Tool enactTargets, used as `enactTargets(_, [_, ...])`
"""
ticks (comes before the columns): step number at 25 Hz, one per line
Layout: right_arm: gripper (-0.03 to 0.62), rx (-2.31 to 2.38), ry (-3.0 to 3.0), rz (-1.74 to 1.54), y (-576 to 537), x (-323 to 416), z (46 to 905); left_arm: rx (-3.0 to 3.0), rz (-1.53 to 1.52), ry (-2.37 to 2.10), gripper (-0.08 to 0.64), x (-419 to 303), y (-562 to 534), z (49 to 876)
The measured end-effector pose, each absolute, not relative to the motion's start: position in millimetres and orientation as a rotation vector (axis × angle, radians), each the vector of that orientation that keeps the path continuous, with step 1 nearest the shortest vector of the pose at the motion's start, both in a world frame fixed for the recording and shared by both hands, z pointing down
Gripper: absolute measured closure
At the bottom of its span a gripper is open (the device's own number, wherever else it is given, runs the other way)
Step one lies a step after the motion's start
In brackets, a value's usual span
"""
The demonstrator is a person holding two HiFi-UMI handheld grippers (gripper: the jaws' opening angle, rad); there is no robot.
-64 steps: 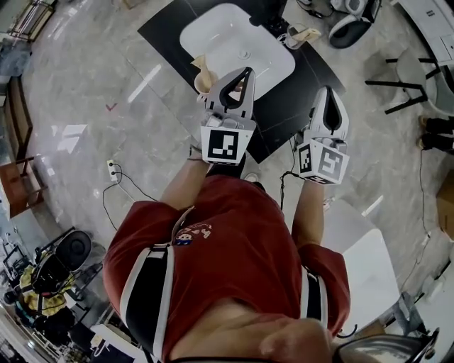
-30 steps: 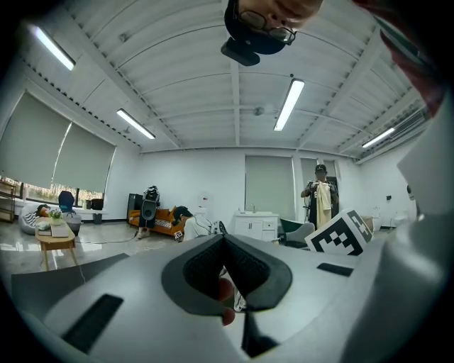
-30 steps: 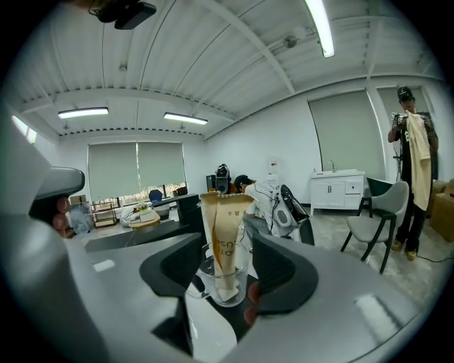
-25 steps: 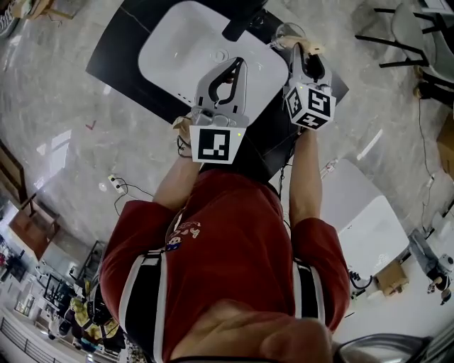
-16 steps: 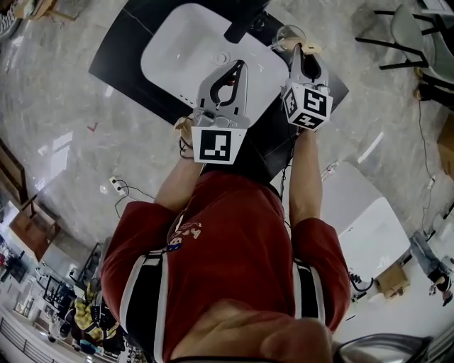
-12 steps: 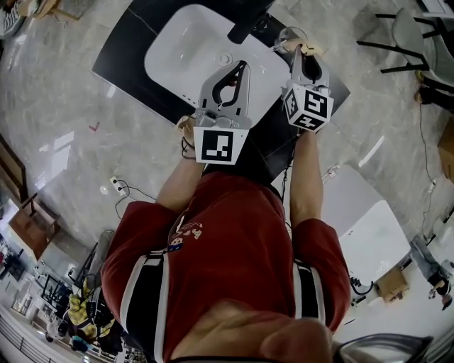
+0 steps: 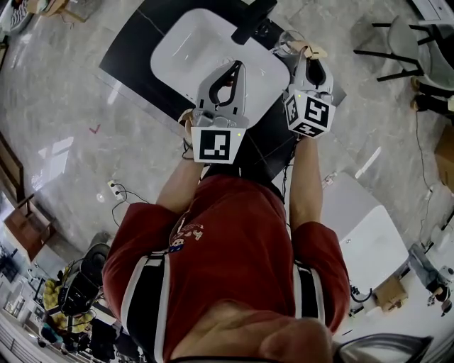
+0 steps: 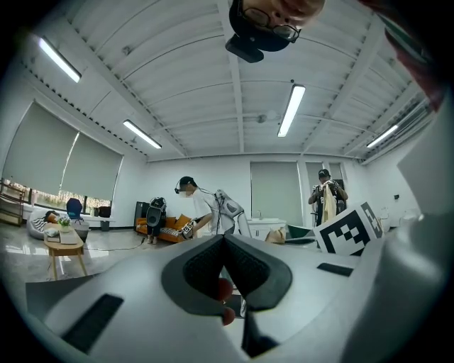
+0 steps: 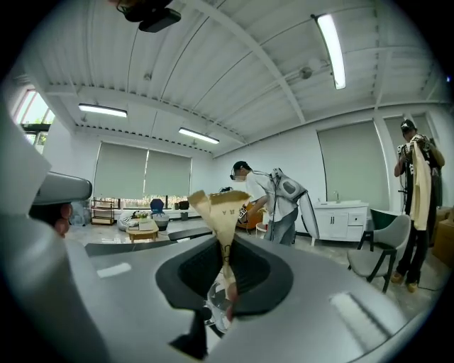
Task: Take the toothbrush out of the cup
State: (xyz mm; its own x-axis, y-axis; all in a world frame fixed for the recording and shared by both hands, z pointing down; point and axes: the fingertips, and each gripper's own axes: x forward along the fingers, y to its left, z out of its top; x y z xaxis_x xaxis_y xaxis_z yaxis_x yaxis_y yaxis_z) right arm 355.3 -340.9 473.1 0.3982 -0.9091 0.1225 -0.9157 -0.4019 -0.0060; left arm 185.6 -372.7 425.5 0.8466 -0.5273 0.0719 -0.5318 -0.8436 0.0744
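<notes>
You are looking steeply down at a black counter [image 7: 131, 53] with a white sink basin [image 7: 191, 46] set into it, at 12 o'clock in the head view. Your right tongs [image 7: 307, 57], at 1 o'clock, have just been closing and now pinch the toothbrush [image 7: 313, 49], which is in a tan paper wrapper. In the right gripper view the wrapper's top fans out above the pressed pads. Its lower end runs down toward the clear glass cup [image 7: 282, 41], and you cannot tell whether it is free of the rim.

The cup stands at the basin's right edge, just beside the tongs' tips at their 10 o'clock. A black faucet [image 7: 252, 13] sits close by, at 11 o'clock from the cup.

Your left tongs [image 7: 237, 67] are pressed together with nothing between them. They hang over the near right part of the basin, at 9 o'clock from the right tongs and apart from them.

Around the counter lies a pale marble floor [image 7: 71, 106] — a power strip [image 7: 112, 188] with its cable at 8 o'clock, dark chairs [image 7: 394, 42] at 2 o'clock, a white table [image 7: 362, 248] at 4 o'clock. Across the room, one person [image 9: 273, 195] bends forward and another [image 9: 418, 181] stands holding pale cloth.
</notes>
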Motion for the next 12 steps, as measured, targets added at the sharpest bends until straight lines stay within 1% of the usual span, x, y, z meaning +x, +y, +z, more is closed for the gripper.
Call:
enactTargets(7, [0.557,2.577,-1.739,0.051,-323.2,342.4,435.6,2.940,0.004,-0.908,0.554,174.0,-356.8,401.9])
enactTargets(12, [0.557,2.582,-1.809,0.053,-301.7,332.3,419.0,2.951,-0.015,-0.993,0.554,165.3,-337.4,388.1])
